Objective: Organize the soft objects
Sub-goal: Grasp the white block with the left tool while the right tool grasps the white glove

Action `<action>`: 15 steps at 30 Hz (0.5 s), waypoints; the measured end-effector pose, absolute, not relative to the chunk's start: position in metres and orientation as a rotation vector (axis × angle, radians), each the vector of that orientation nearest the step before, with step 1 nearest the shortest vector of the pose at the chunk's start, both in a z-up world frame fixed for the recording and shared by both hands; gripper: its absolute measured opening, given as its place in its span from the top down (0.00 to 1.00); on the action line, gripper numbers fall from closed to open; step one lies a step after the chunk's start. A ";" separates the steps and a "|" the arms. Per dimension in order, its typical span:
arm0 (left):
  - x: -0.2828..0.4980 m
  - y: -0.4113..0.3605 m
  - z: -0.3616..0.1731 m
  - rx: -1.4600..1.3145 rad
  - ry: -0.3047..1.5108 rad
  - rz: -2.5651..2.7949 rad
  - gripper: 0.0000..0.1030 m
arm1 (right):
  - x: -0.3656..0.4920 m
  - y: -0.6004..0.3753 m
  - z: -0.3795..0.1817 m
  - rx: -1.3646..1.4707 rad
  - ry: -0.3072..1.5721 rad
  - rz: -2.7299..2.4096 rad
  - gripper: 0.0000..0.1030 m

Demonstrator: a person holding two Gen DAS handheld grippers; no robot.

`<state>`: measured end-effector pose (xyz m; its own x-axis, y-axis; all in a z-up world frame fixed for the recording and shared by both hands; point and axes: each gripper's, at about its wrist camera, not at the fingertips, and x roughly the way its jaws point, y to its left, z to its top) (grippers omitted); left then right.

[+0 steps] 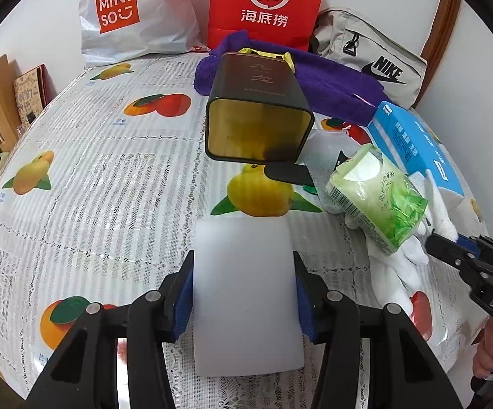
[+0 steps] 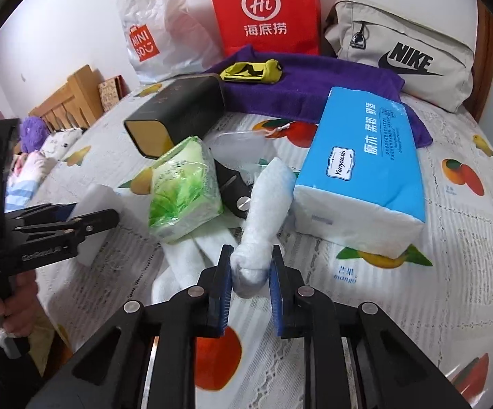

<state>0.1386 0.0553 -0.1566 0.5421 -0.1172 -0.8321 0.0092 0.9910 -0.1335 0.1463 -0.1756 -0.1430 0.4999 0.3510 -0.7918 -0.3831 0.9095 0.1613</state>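
Fruit-print surface (image 1: 110, 177) beneath both grippers. Left gripper (image 1: 243, 293) clamped on white sponge (image 1: 246, 283). Right gripper (image 2: 250, 272) pinched narrow on white glove (image 2: 263, 211); green tissue pack (image 2: 185, 187) just ahead-left of it.

"MINISO" on white plastic bag (image 1: 134, 17), "Hi 海底捞" on red paper bag (image 1: 267, 3), "NIKE" on beige pouch (image 2: 403, 51), "Yunyuexin" on blue tissue pack (image 2: 365, 156), "mango" on tablecloth (image 2: 344, 277)
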 end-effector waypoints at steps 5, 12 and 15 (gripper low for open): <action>0.140 0.054 -0.157 -0.109 1.000 -0.082 0.53 | 0.137 -0.191 -0.133 -0.028 0.936 0.442 0.81; 0.139 0.053 -0.157 -0.108 0.996 -0.074 0.53 | 0.123 -0.215 -0.127 -0.041 0.911 0.407 0.81; 0.139 0.052 -0.157 -0.118 1.000 -0.079 0.53 | 0.119 -0.223 -0.132 -0.044 0.925 0.394 0.81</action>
<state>0.1388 0.0522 -0.1571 0.5385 -0.1200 -0.8341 0.0120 0.9908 -0.1349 0.1186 -0.2231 -0.1324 0.5362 0.3121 -0.7843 -0.3493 0.9279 0.1304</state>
